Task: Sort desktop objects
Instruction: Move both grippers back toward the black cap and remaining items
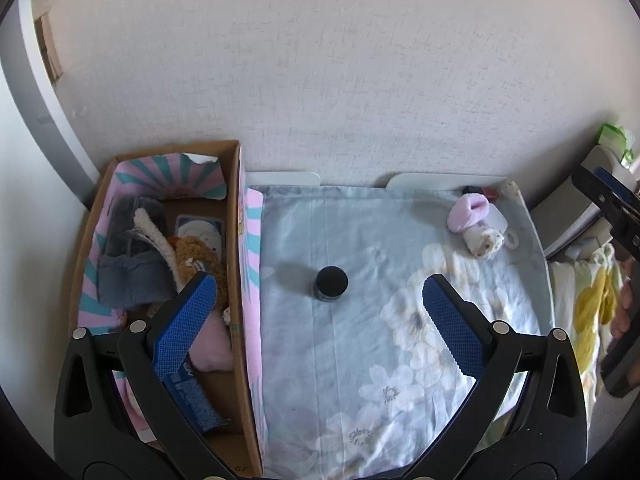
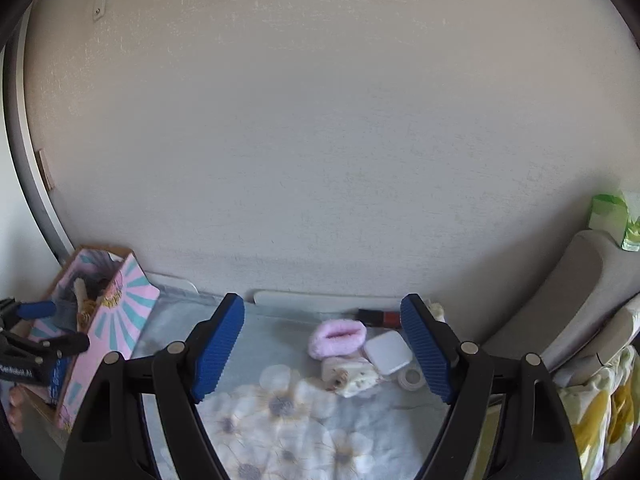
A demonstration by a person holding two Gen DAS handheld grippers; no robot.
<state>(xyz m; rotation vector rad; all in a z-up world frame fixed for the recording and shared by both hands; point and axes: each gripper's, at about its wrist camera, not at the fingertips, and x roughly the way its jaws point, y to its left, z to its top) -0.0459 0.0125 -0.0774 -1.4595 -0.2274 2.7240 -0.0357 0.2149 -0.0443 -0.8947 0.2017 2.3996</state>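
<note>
Gaping empty: left gripper [image 1: 320,304], right gripper [image 2: 322,344]; cardboard box [image 1: 236,240] contents jumbled, indistinct.

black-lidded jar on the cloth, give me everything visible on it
The small jar is a short round container with a flat matte black lid; its side wall looks dark and slightly glossy, with a pale band near the base. It stands upright, lid on, alone on the light blue floral cloth, right of the cardboard box, with a gap between them. Nothing but the cloth touches it. It shows only in the left wrist view, ahead between the open left claw fingers.
</note>
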